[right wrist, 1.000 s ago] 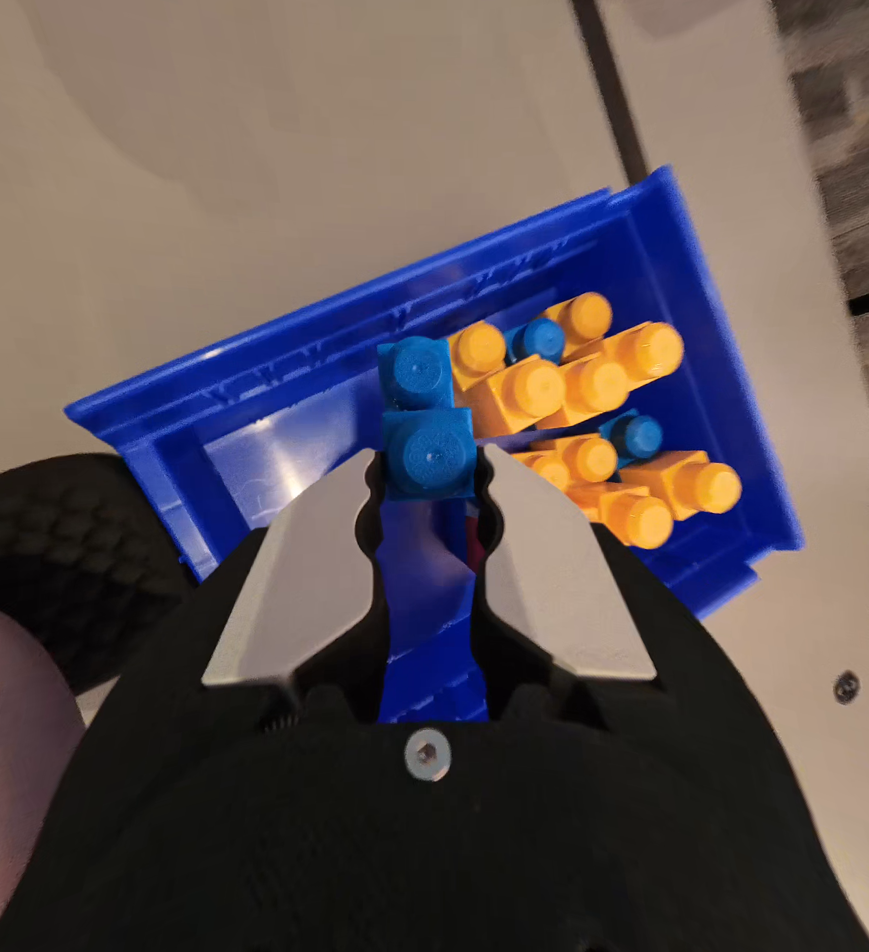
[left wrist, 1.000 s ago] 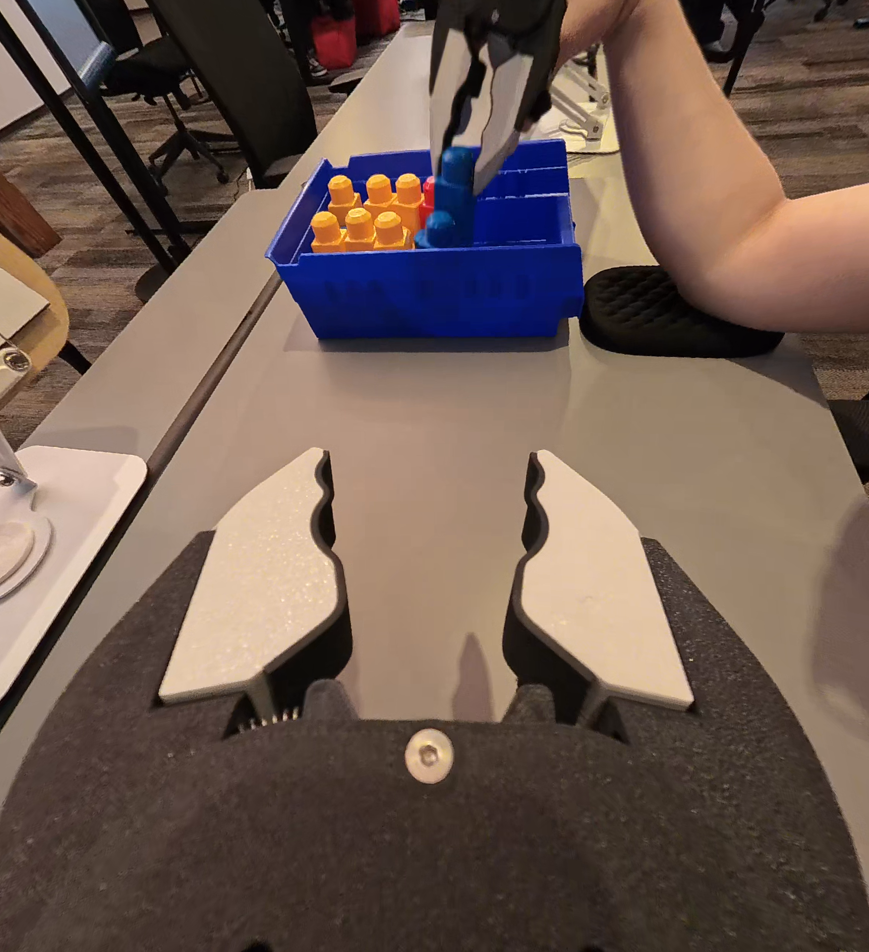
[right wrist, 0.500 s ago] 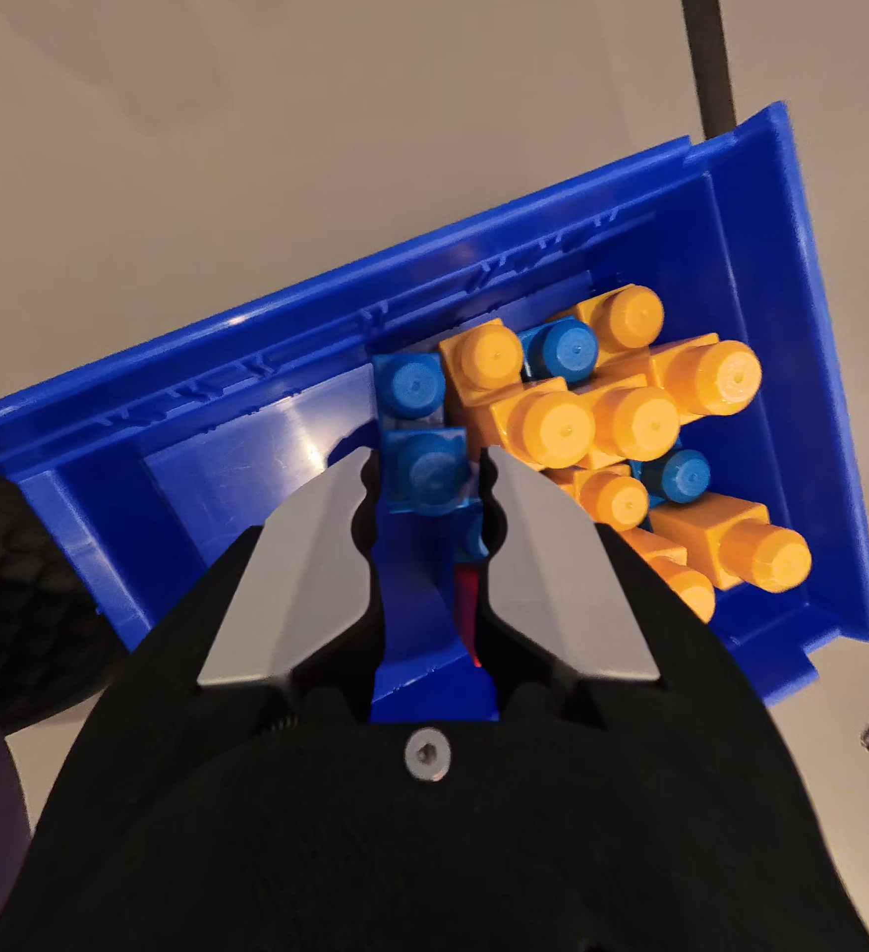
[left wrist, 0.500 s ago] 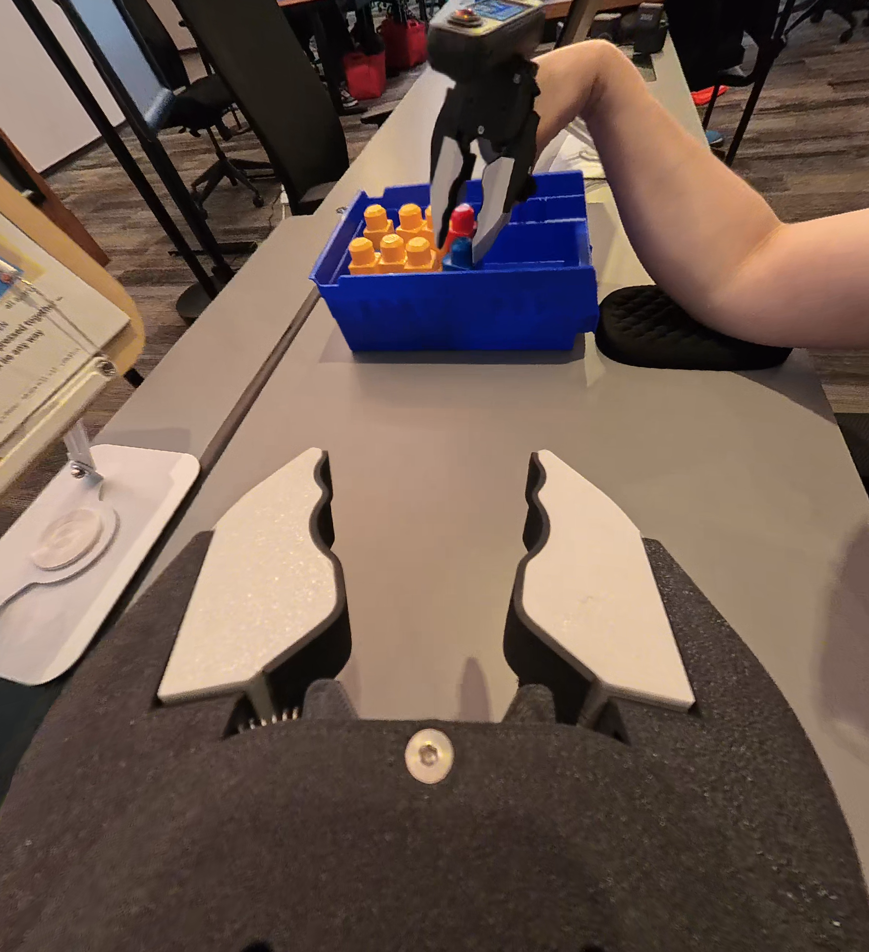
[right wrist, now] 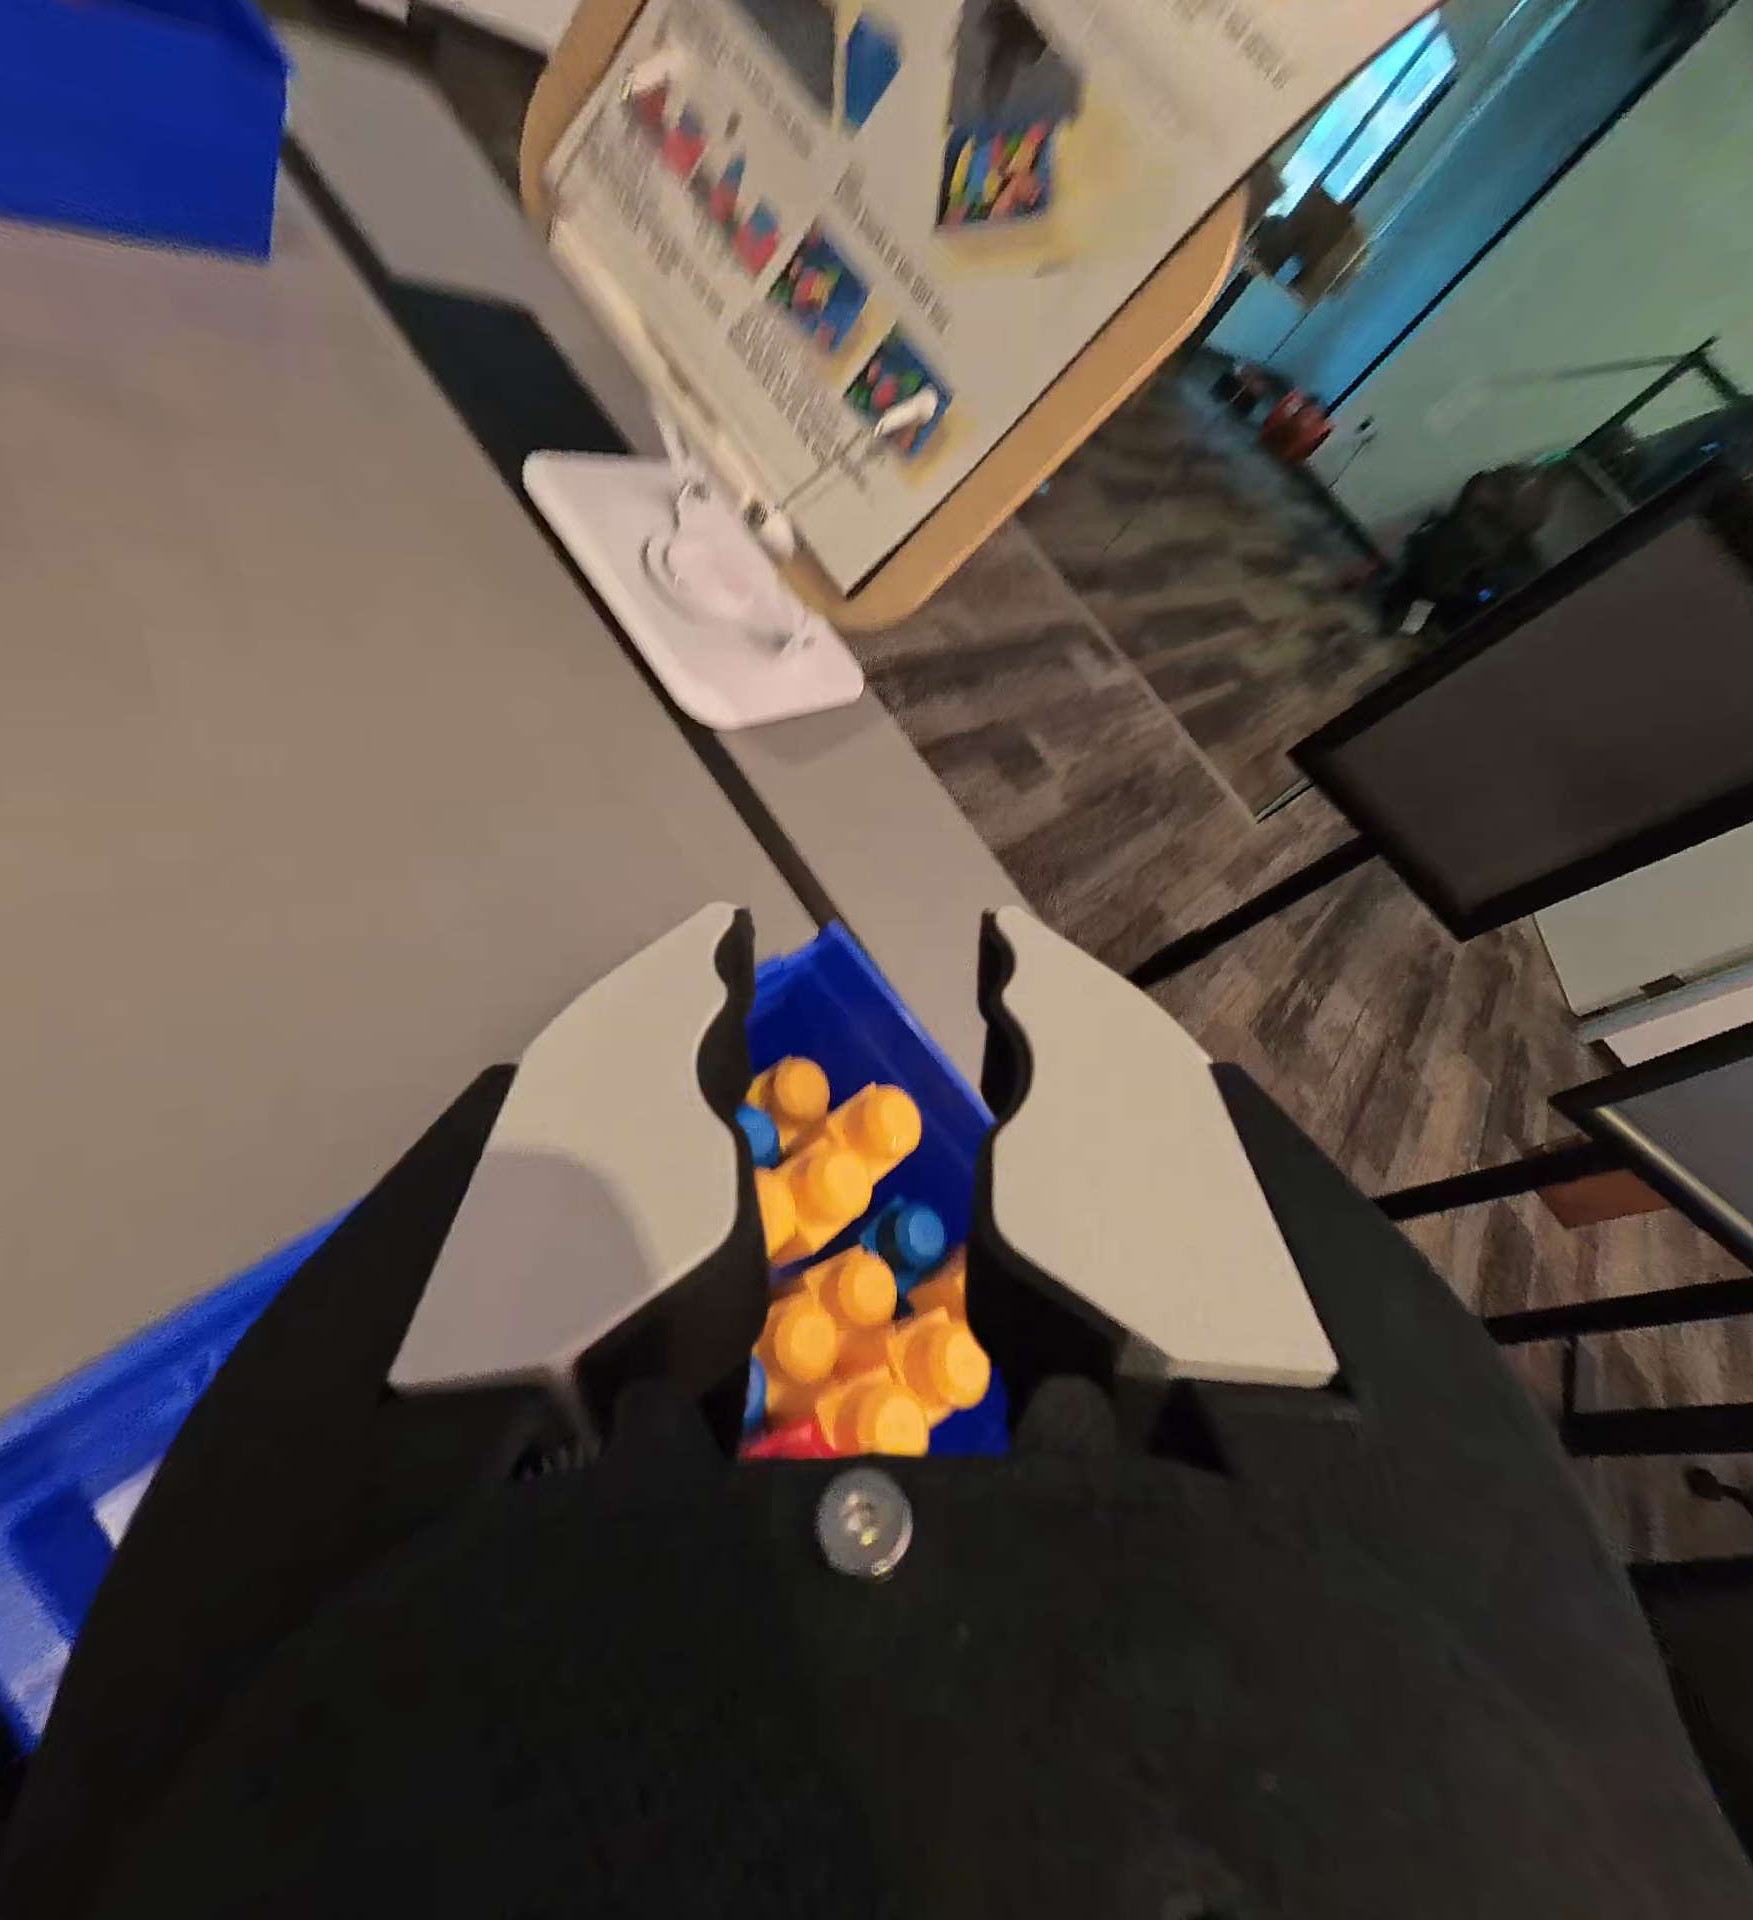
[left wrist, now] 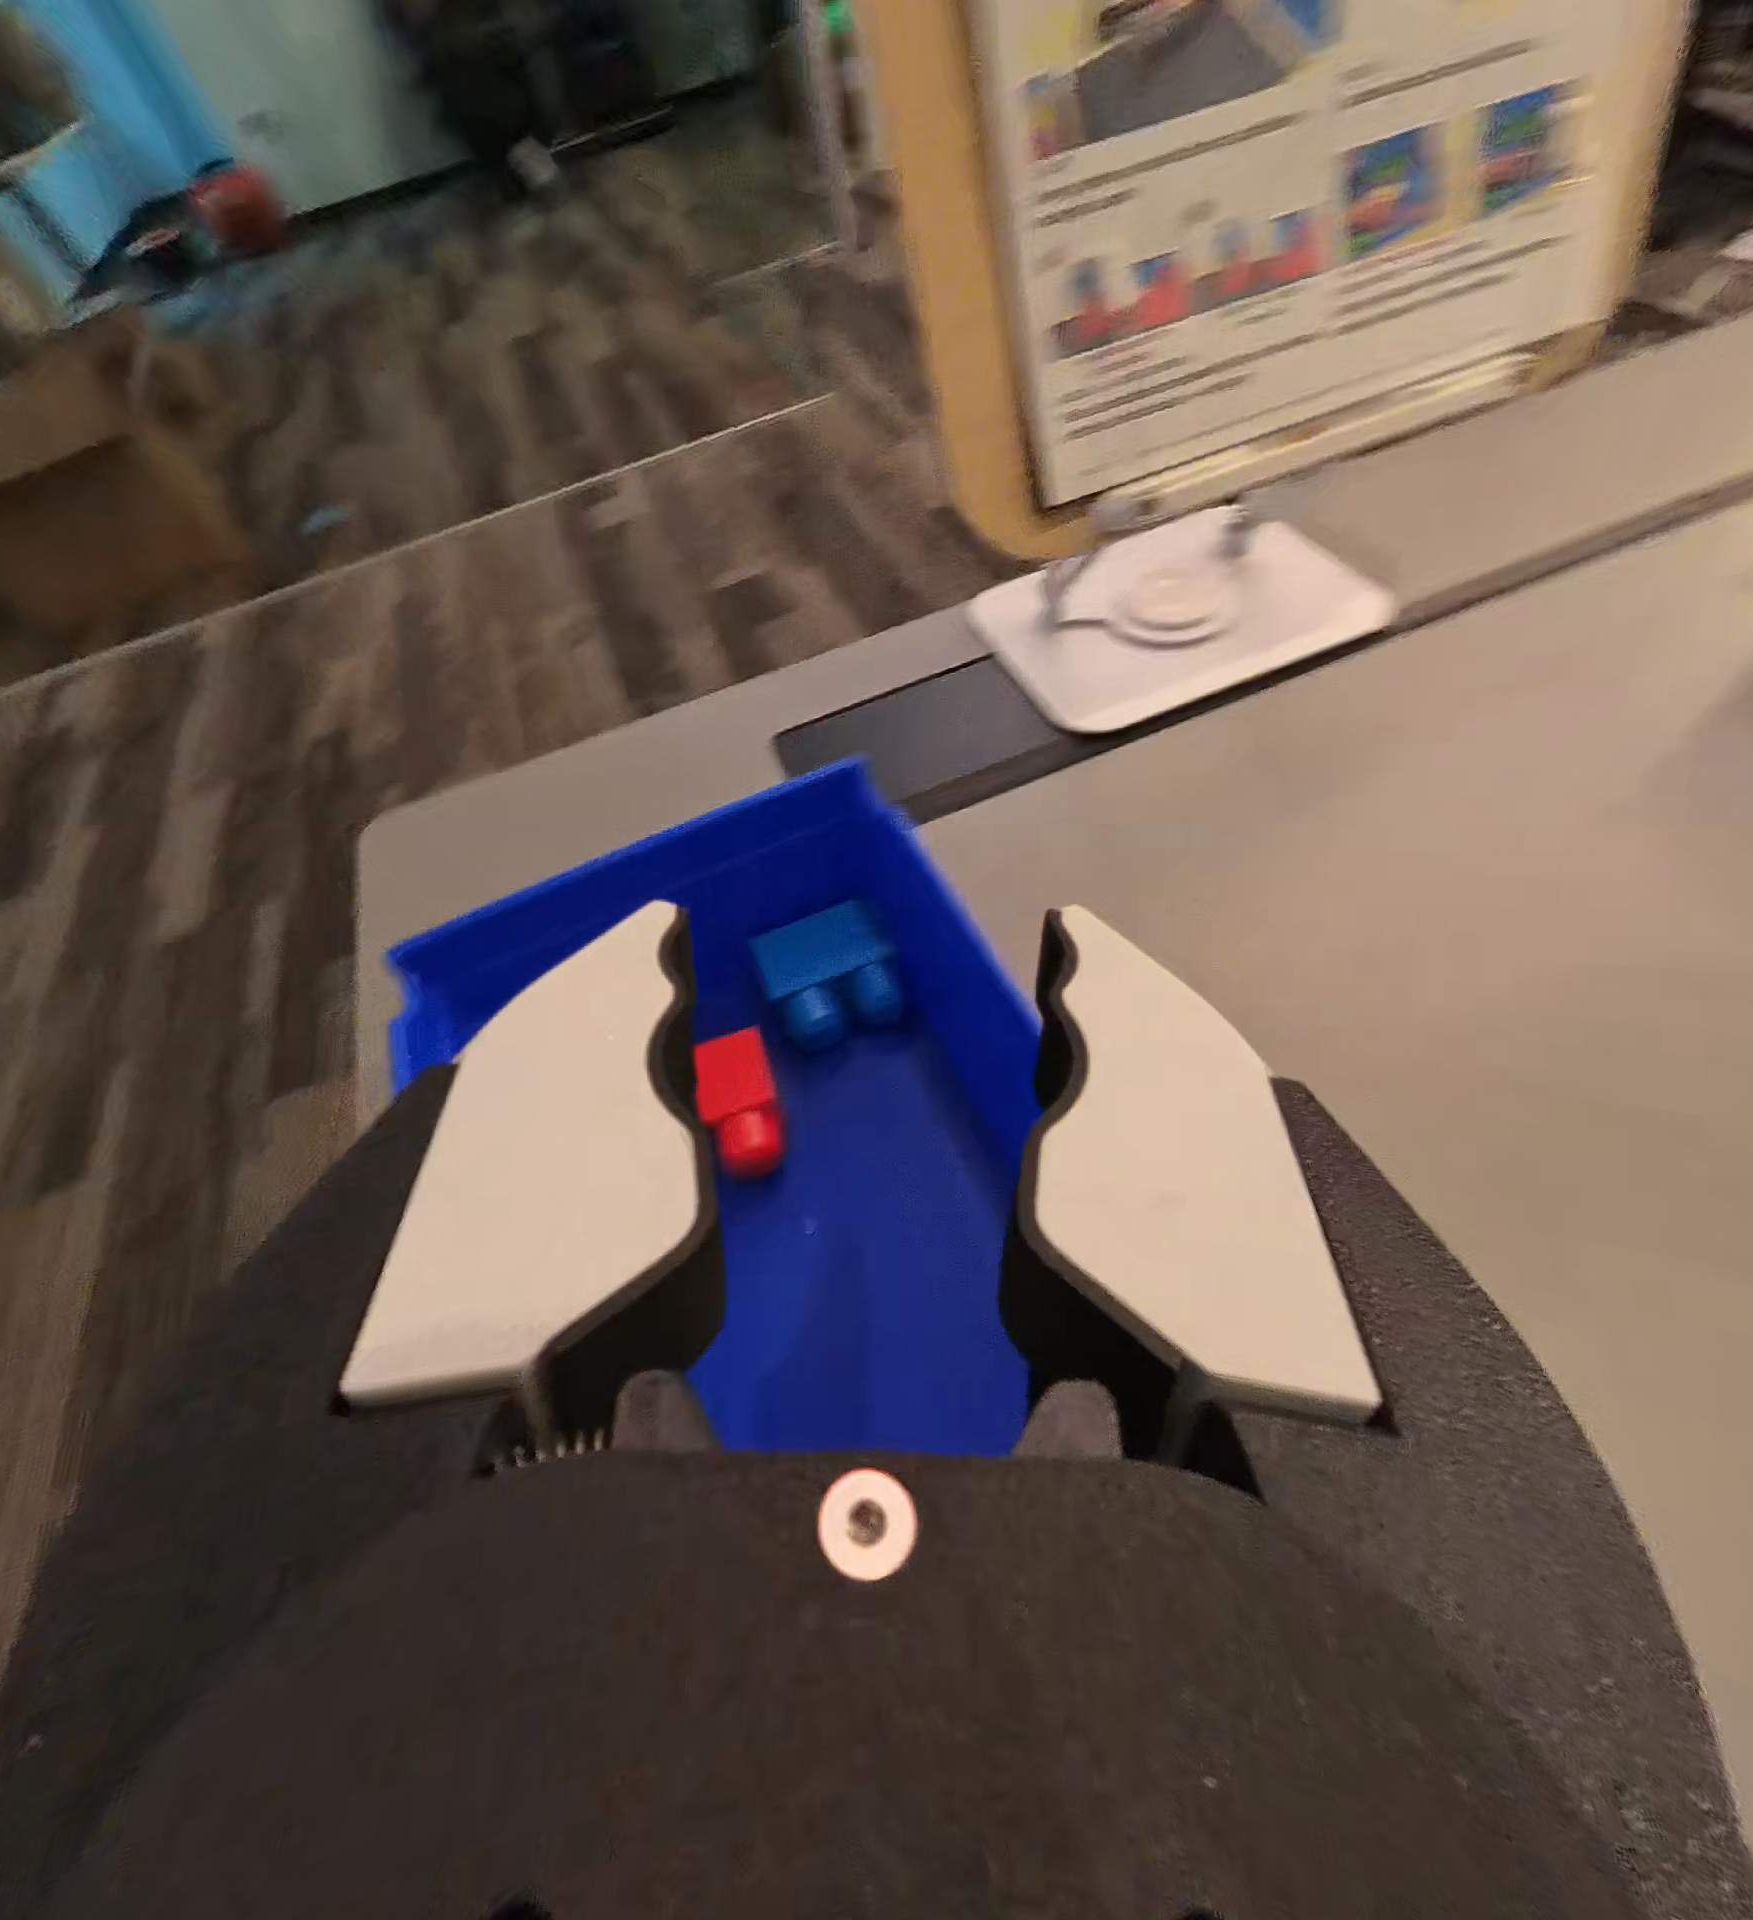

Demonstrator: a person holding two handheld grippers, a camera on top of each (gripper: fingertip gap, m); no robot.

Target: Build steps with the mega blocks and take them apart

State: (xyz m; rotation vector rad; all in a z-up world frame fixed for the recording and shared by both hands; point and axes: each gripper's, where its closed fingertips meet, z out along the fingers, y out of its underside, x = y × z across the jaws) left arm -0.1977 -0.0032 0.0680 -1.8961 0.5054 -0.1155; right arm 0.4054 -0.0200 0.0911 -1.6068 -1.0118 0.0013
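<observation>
Left tongs [left wrist: 861,977] now over bin [left wrist: 965,966], right tongs [right wrist: 867,971] emptied

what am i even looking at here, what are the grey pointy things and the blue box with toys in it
The grey pointy things are the two fingers of a hand-held gripper; a person holds one in each hand, and each carries a camera looking forward along its fingers. So there are two pictures, one per gripper.

The left gripper is open and empty, above a blue bin on a grey table. In it lie a blue block and a red block.

The right gripper is also open and empty, over a bin of orange blocks and some blue ones. Behind stands an instruction board on a white stand. Both pictures are blurred.
</observation>
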